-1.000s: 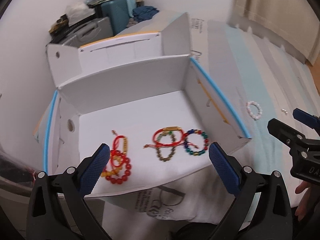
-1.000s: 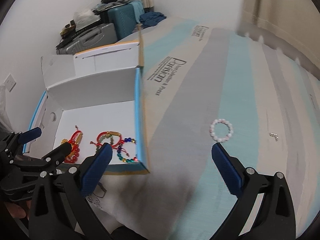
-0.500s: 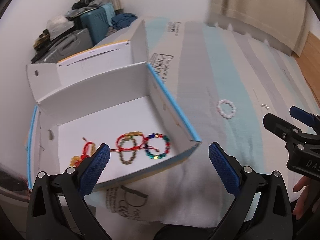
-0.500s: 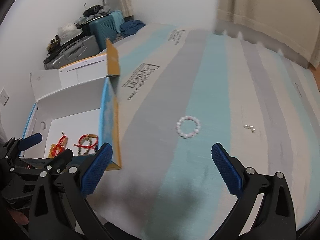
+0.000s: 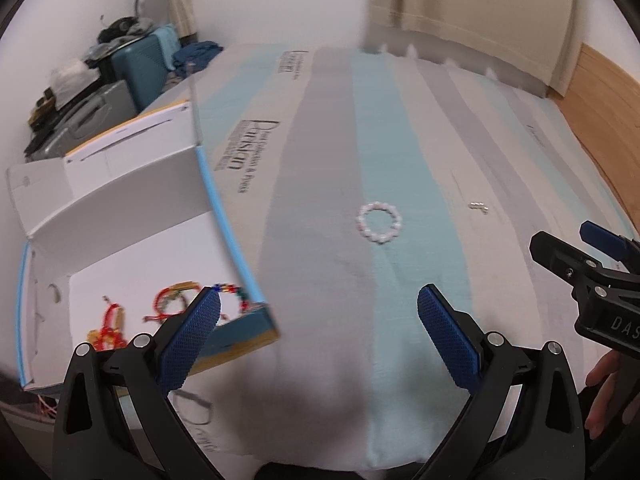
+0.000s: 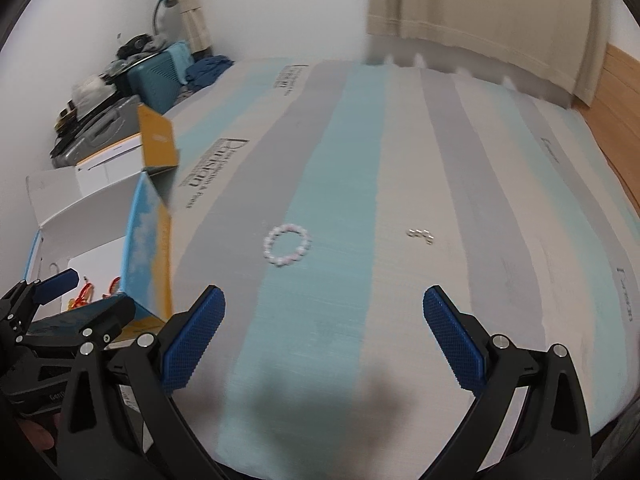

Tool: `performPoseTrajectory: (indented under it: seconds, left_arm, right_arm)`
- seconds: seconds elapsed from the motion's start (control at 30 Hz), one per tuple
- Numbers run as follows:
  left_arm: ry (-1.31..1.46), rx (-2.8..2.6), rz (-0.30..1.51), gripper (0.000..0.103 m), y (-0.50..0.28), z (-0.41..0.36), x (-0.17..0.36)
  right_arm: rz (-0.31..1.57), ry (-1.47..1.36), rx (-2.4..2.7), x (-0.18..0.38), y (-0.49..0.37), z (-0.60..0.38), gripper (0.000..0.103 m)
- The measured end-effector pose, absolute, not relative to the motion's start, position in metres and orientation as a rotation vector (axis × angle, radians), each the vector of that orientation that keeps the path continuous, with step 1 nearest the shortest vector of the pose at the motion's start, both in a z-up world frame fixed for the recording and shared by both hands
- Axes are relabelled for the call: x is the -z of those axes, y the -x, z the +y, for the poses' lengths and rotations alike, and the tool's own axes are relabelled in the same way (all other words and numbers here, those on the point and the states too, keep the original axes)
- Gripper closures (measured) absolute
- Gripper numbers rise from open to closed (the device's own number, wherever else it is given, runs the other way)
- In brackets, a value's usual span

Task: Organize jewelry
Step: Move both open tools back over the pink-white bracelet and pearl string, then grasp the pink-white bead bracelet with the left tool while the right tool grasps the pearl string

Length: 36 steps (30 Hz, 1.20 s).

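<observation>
A pale pink bead bracelet (image 5: 379, 223) (image 6: 287, 244) lies flat on the striped bedcover, ahead of both grippers. To its right lies a small silver trinket (image 5: 479, 207) (image 6: 420, 235). At the left an open white box (image 5: 132, 184) (image 6: 100, 200) with blue edges holds several red, brown and multicoloured bracelets (image 5: 176, 300). My left gripper (image 5: 318, 316) is open and holds nothing, hanging beside the box's right wall. My right gripper (image 6: 324, 314) is open too, with nothing between its fingers, above the cover short of the pink bracelet.
The striped bedcover (image 6: 400, 160) spreads wide to the right and ahead. Suitcases and clutter (image 5: 100, 80) are stacked by the wall at the far left. A beige curtain (image 6: 480, 12) hangs behind the bed. A hand (image 5: 604, 396) shows at the lower right.
Both grippers have swung right, away from the box and over the bedcover. The pink bracelet now sits nearer the middle of both views. Both stay open.
</observation>
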<state>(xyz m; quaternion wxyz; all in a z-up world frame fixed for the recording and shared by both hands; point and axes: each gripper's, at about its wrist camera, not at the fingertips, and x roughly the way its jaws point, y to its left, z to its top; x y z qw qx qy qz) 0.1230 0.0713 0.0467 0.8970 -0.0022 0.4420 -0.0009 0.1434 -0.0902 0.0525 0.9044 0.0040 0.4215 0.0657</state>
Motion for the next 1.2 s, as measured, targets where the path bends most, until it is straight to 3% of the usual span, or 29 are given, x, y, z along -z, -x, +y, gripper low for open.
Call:
performPoseTrajectory:
  seconds: [0.6, 1.2]
  left_arm:
    - [-0.040, 0.075, 0.955, 0.006, -0.182, 0.022, -0.009]
    - [-0.036, 0.011, 1.026, 0.006, -0.292, 0.032, 0.066]
  right_arm:
    - [0.942, -0.065, -0.044, -0.024, -0.176, -0.171, 0.008]
    - [1.086, -0.114, -0.061, 0.041, -0.313, -0.216, 0.009]
